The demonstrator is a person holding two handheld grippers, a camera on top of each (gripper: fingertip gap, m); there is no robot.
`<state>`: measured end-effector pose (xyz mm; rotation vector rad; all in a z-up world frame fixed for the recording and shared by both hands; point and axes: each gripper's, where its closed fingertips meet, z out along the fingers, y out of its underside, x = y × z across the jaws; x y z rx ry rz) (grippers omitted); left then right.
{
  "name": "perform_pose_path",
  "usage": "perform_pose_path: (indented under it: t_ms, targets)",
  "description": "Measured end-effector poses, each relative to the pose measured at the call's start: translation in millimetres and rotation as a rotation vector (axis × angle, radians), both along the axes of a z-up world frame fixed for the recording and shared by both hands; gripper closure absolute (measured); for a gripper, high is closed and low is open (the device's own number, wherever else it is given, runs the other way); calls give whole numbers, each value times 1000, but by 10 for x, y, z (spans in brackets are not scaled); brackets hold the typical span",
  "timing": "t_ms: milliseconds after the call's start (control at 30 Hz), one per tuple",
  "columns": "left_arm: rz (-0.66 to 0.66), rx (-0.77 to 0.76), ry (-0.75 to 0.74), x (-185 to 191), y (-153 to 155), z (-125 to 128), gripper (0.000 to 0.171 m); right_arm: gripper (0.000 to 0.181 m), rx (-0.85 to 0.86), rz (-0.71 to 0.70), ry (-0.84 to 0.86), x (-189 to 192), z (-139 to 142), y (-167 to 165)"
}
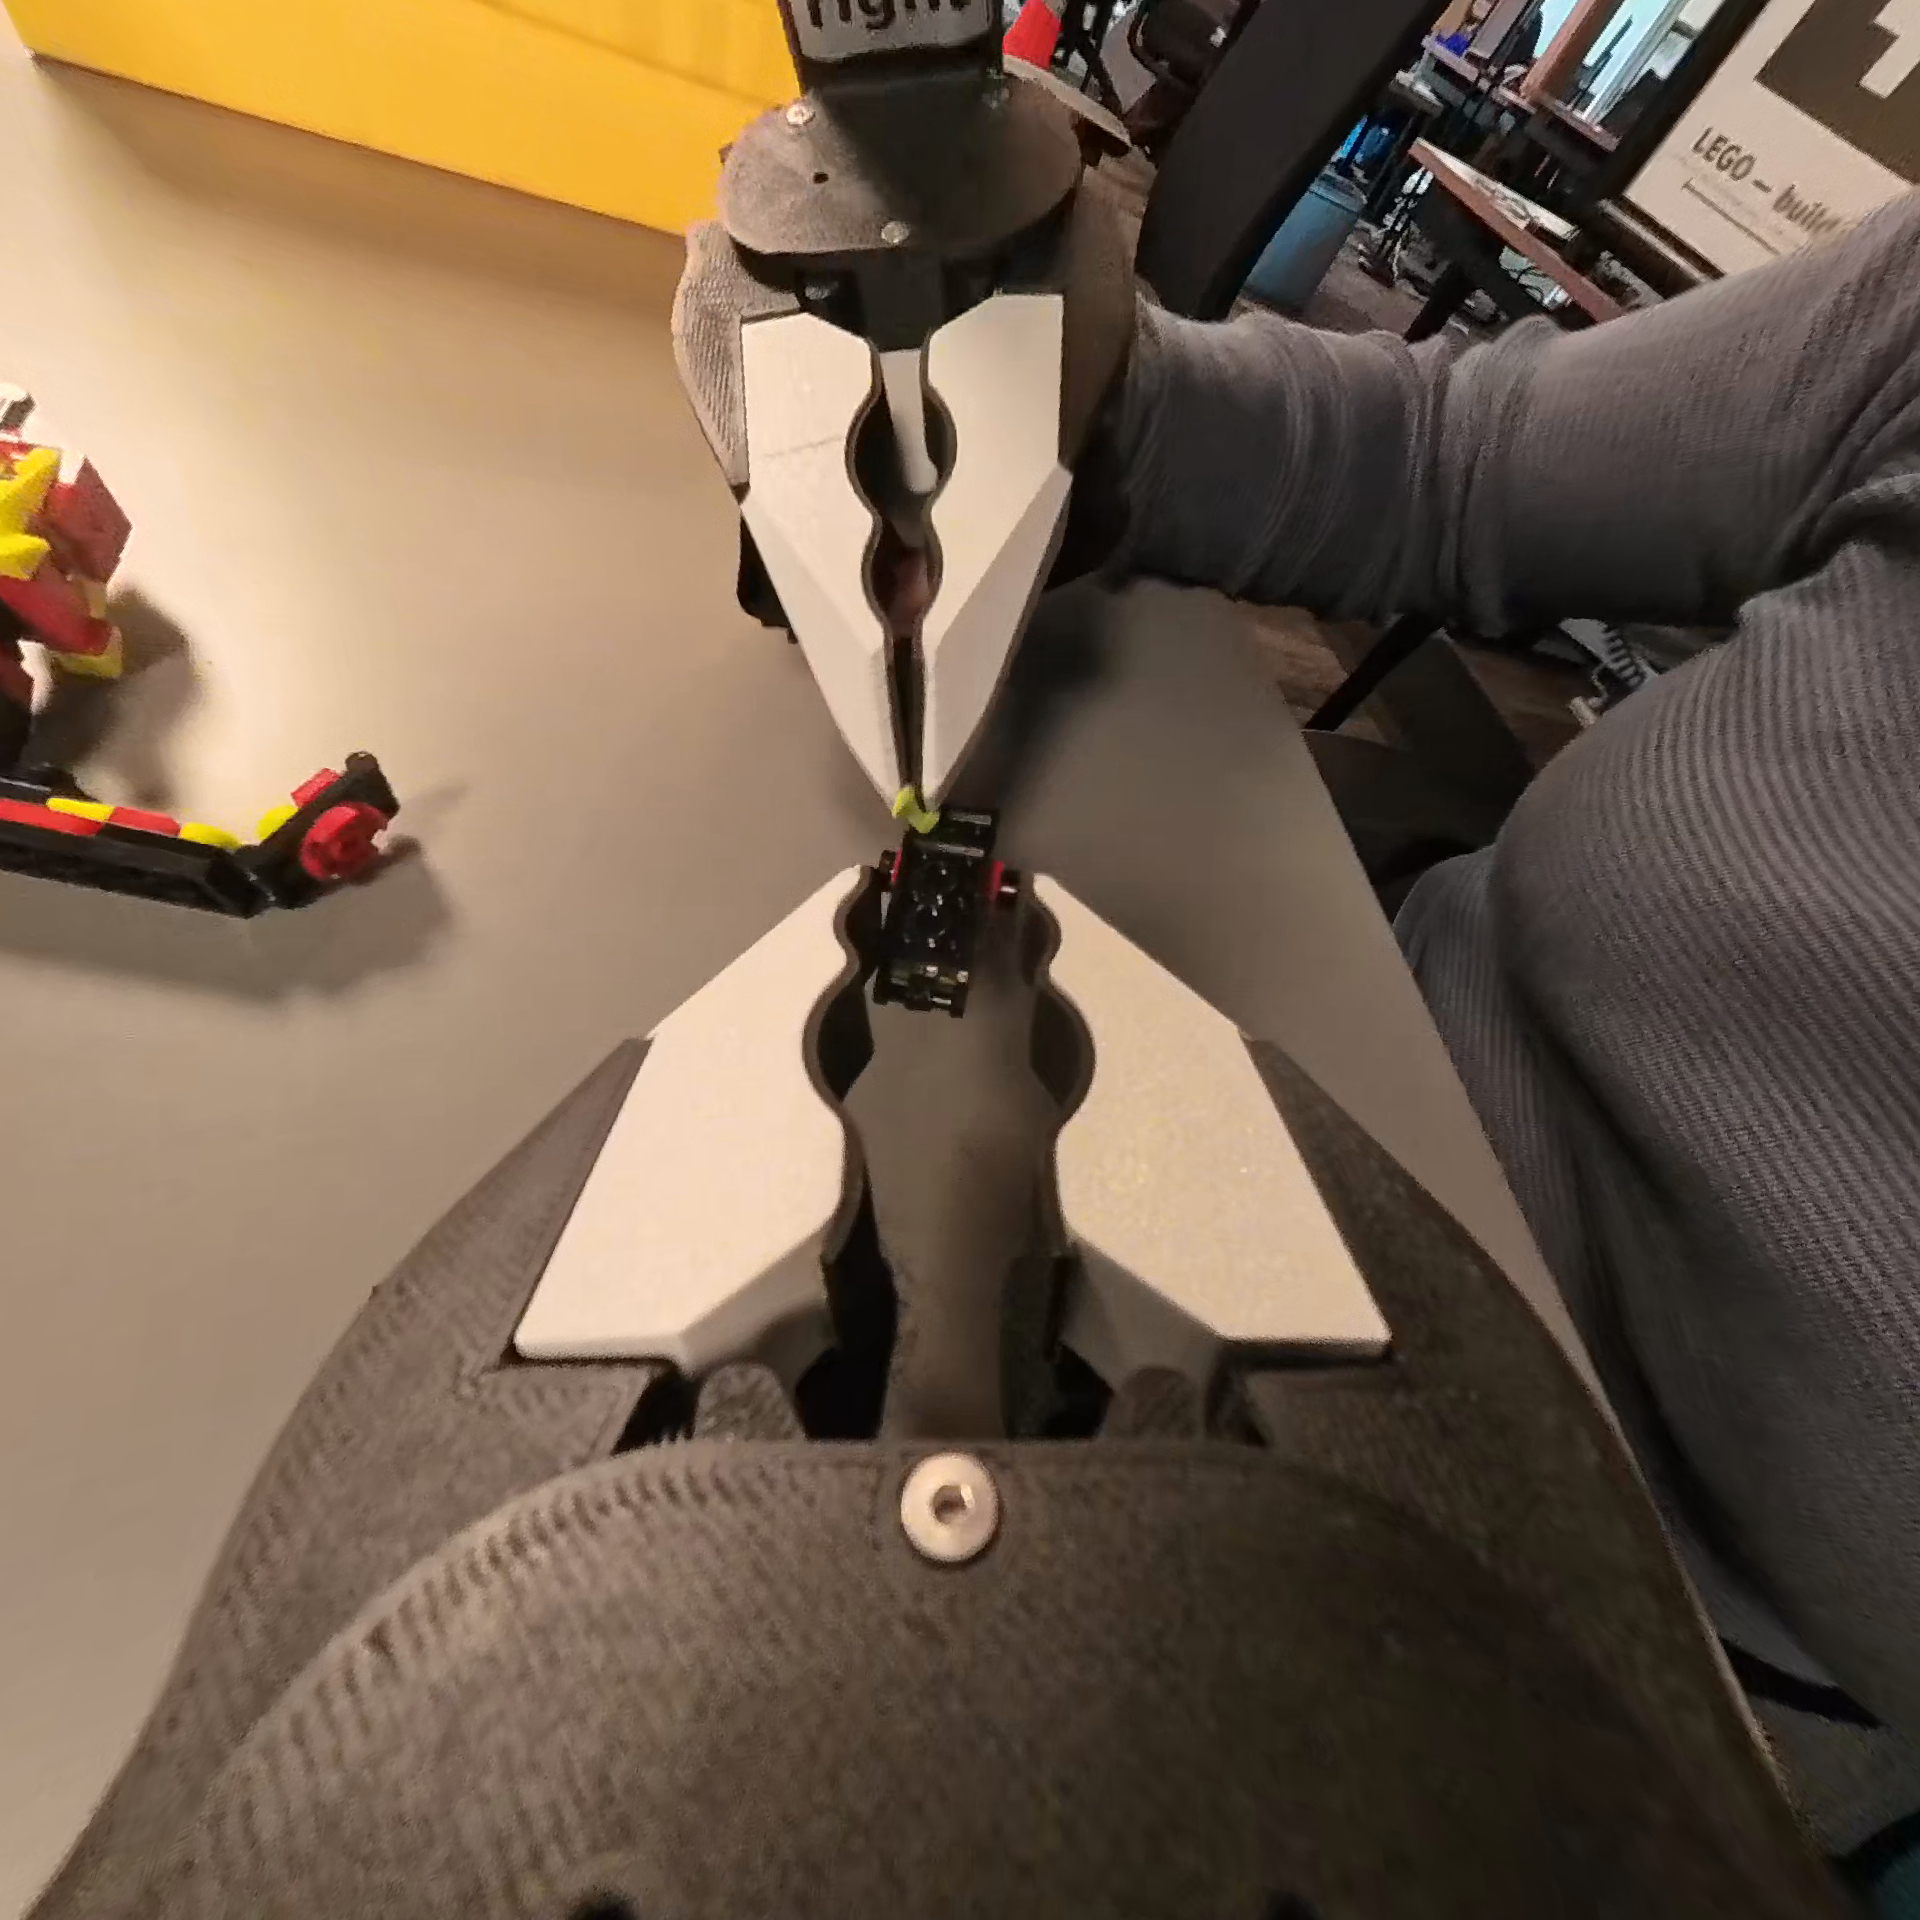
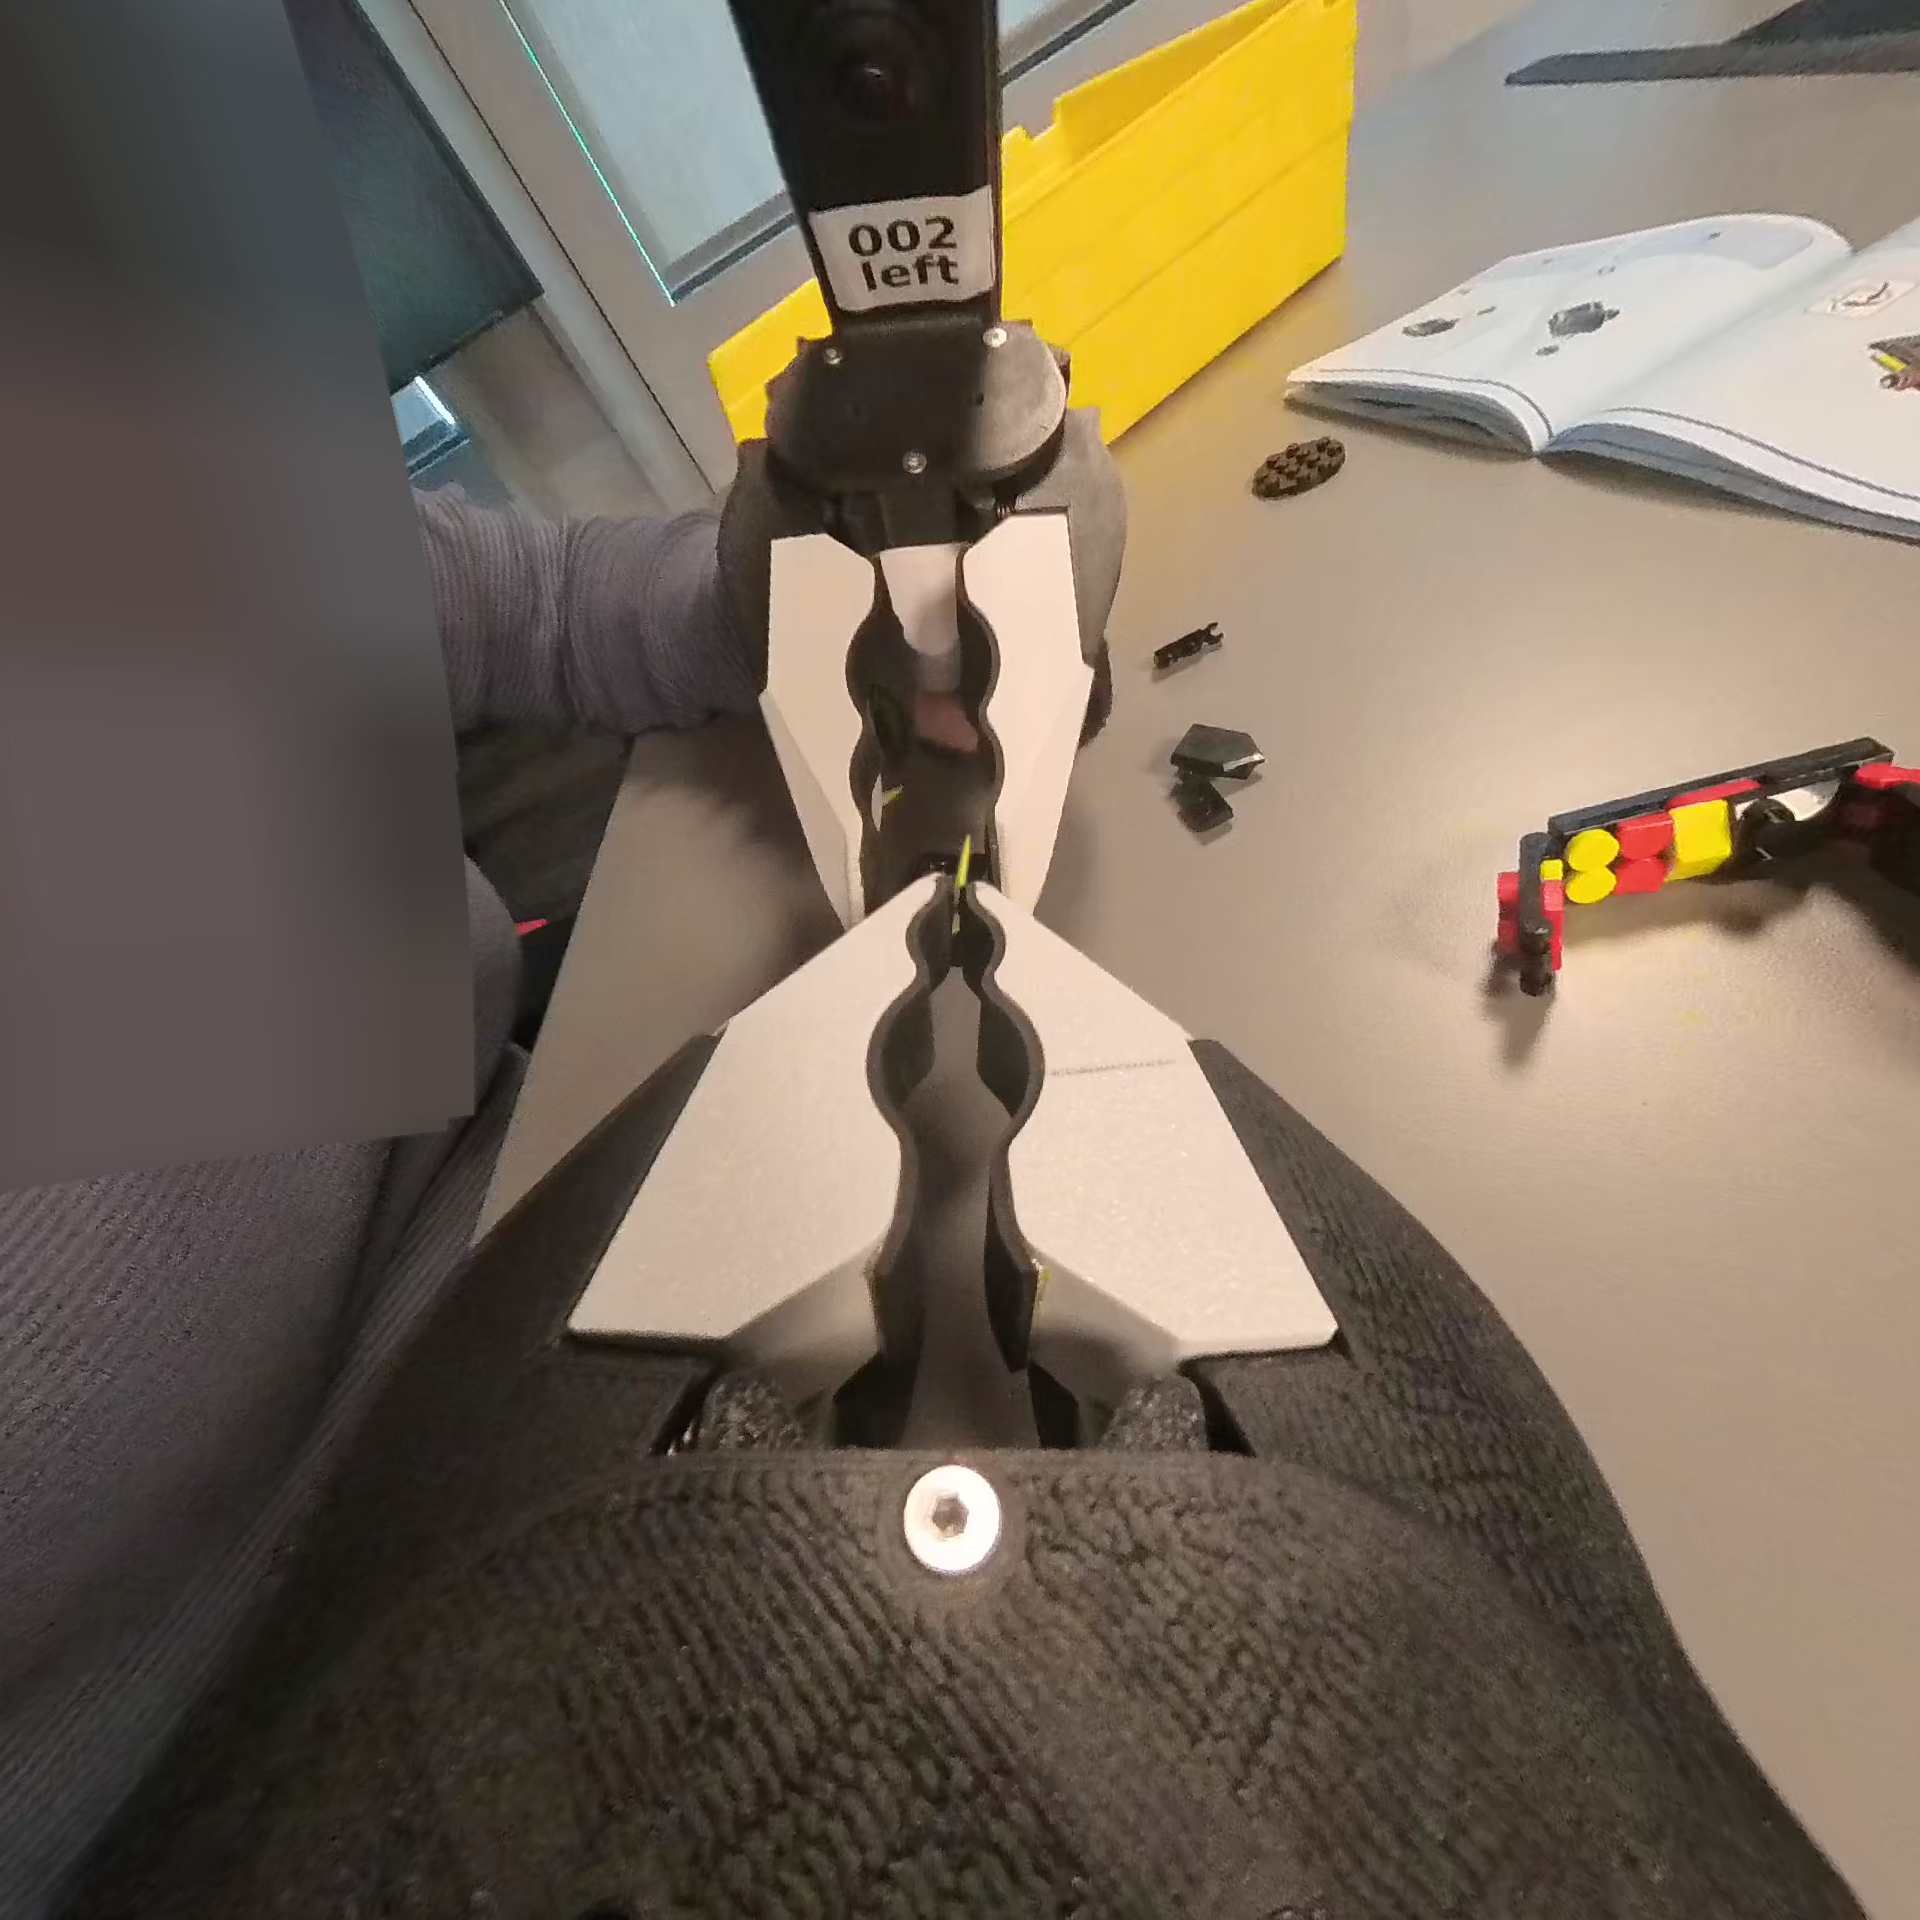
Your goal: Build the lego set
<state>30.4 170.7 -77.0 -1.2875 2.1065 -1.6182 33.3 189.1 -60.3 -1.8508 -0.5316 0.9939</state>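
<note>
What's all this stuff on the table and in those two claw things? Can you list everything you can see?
Small black sub-assembly: one, black with red side pins, held in the left gripper's jaws.
Lime piece: one, yellow-green, pinched at the right gripper's tips, against the sub-assembly.
Long strip build: one, black, red and yellow, on the table.
Figure build: one, red and yellow, at the table's far side, blurred.
Loose black parts: three spots, black, on the table near the booklet.
Instruction booklet: one, pale, open.
Yellow bin: one, behind the grippers.
Table: one, grey.
Left gripper: one, shut on the sub-assembly.
Right gripper: one, shut on the lime piece.
Sleeve: grey.
</note>
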Motion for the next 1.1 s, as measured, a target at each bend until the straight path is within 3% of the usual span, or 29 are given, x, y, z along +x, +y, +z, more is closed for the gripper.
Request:
perform_pose_path:
  t_ms: [133, 267, 667, 767, 967, 1100]
  targets:
    - [-5, 21, 1, -3, -13, -20, 148, 181, 17, 13, -37, -2, -20, -21]
    - [-17, -9, 36, -2, -17, -34, 148, 181, 153, 28, -202, -8, -41, -40]
    - [-36, -44, 62, -16, -25, -33, 148, 181, 464, 58, -491, -50, -50, -80]
    - [-36, -27, 59, -19, -31, -46, 148, 181, 384, 44, -430, -48, -64, -85]
    - [-44, -21, 65, -26, -40, -59, 148, 181, 39, 17, -131, -24, -82, -64]
    - [-45, -28, 61, -27, -39, -48, 148, 181, 2, 4, -78, -21, -70, -57]
